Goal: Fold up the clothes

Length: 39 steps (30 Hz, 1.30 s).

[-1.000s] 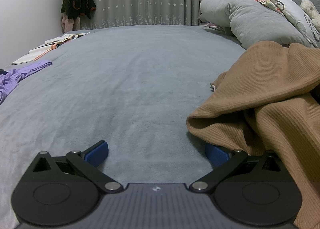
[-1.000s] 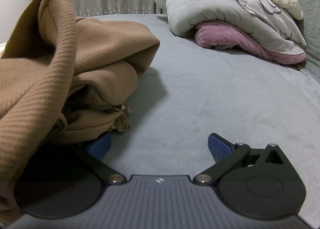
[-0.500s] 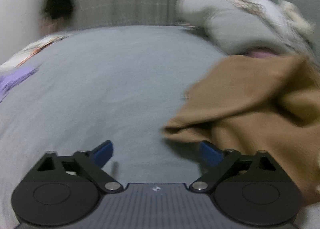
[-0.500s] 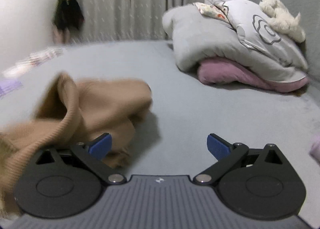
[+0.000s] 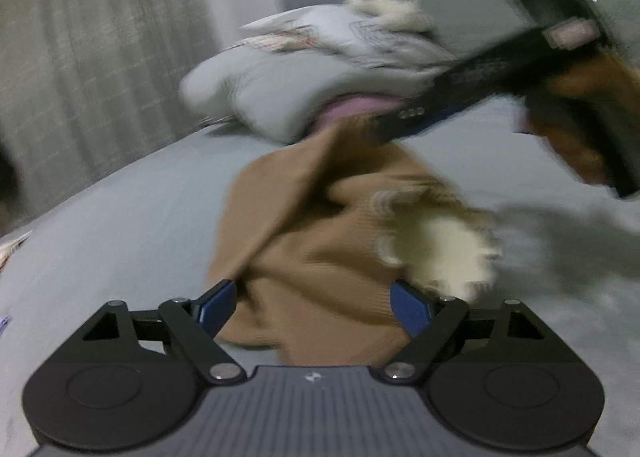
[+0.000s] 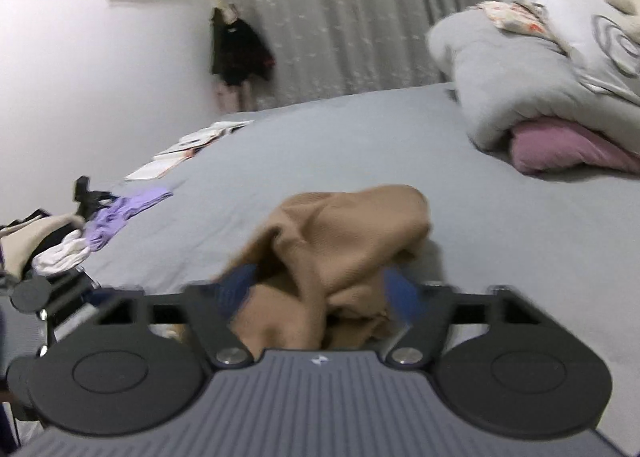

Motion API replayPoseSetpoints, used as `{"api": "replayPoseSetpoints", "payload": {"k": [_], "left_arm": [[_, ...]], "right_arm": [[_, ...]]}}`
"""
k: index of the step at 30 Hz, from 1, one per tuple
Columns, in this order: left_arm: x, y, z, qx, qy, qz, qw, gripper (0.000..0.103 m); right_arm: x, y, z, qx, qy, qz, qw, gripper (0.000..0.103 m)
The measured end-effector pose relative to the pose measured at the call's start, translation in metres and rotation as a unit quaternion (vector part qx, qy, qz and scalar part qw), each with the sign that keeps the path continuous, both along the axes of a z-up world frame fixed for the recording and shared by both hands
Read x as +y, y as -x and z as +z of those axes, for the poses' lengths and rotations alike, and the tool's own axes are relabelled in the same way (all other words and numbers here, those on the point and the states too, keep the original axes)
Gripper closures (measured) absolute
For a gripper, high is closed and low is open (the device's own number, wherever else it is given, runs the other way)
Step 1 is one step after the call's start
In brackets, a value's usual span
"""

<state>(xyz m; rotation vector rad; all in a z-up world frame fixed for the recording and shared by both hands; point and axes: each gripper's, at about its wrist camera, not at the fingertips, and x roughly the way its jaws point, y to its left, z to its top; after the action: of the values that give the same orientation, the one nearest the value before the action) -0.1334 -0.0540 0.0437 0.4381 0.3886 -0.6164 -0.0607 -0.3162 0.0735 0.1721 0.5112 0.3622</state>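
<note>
Two grippers on one brown top [image 6: 344, 241] low in frame: right gripper [image 6: 320, 297] closing around it, left gripper [image 5: 312, 305] spread, cloth between.

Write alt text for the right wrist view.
The right gripper is closing its blue-padded jaws around a bunched tan knit garment on a grey bed. Piled bedding sits right; a purple garment left.

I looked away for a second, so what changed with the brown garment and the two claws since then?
The right claw has risen and is closing around a fold of the brown garment, lifting it off the bed. The left claw swung toward the garment, now between its open jaws. The pillows stayed put.
</note>
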Motion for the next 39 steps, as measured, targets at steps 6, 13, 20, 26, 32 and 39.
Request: {"api": "replayPoseSetpoints", "payload": {"k": [6,13,20,26,32,39], "left_arm": [[-0.03,0.005,-0.04,0.002,-0.05,-0.004,0.9987,0.016],[-0.024,-0.015,-0.055,0.03,-0.04,0.052,0.9974,0.043],[0.006,-0.016,-0.042,0.045,0.026,0.075,0.9958,0.064],[0.009,-0.042,-0.015,0.057,0.109,0.118,0.9853,0.07],[0.02,-0.037,0.032,0.029,0.165,0.173,0.9706,0.079],[0.023,-0.022,0.126,-0.027,0.205,0.173,0.9629,0.08]], "right_arm": [[0.032,-0.022,-0.006,0.009,0.052,0.027,0.998,0.082],[0.033,-0.026,0.001,-0.006,0.035,0.027,0.999,0.097],[0.051,-0.007,0.023,-0.046,0.066,0.011,0.997,0.097],[0.06,0.002,0.034,-0.068,0.085,-0.006,0.994,0.097],[0.054,0.01,0.048,-0.098,0.059,-0.017,0.993,0.097],[0.046,0.06,0.109,-0.204,-0.005,-0.049,0.978,0.097]]}}
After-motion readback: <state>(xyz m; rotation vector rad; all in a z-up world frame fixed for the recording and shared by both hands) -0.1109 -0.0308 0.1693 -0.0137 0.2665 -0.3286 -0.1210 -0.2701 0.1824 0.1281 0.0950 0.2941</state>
